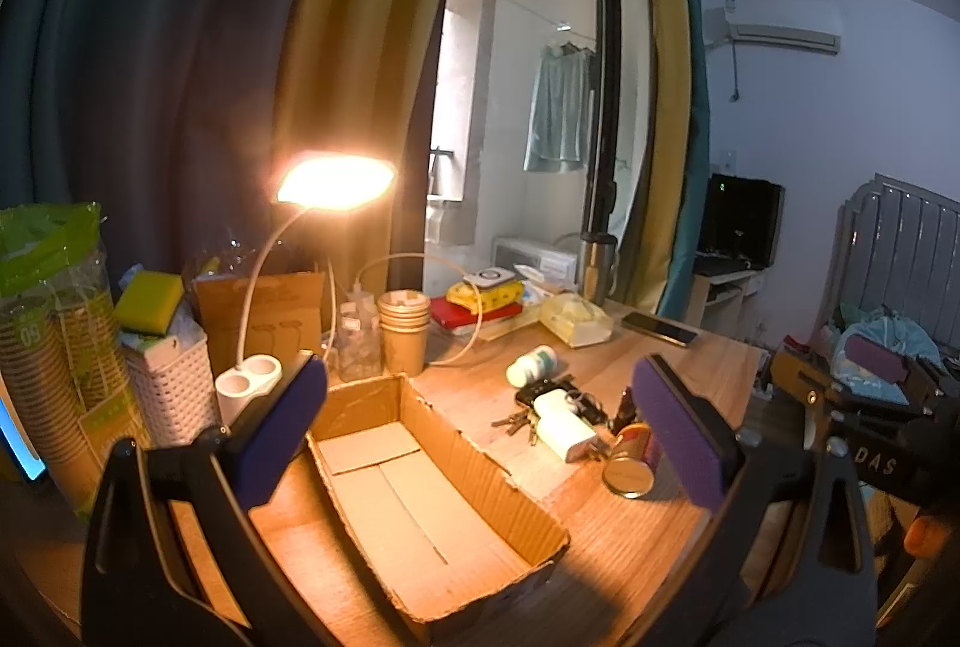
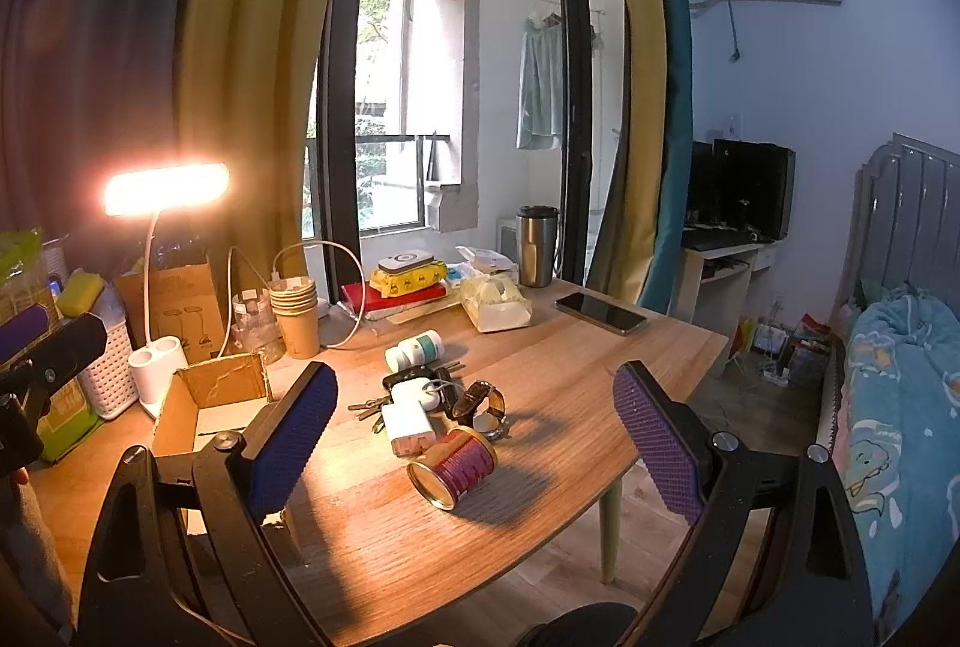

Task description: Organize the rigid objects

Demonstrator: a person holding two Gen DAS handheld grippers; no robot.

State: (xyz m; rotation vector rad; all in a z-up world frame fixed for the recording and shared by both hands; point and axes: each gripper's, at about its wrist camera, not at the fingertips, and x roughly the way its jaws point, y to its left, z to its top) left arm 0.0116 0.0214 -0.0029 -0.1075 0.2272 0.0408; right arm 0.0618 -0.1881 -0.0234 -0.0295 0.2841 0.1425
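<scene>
Cardboard box sits empty between the left gripper jaws, spread wide and holding nothing. Right gripper jaws likewise wide, empty; between them on the bench lies a red can on its side, and just beyond it a white charger, keys, watch and pill bottle.
</scene>
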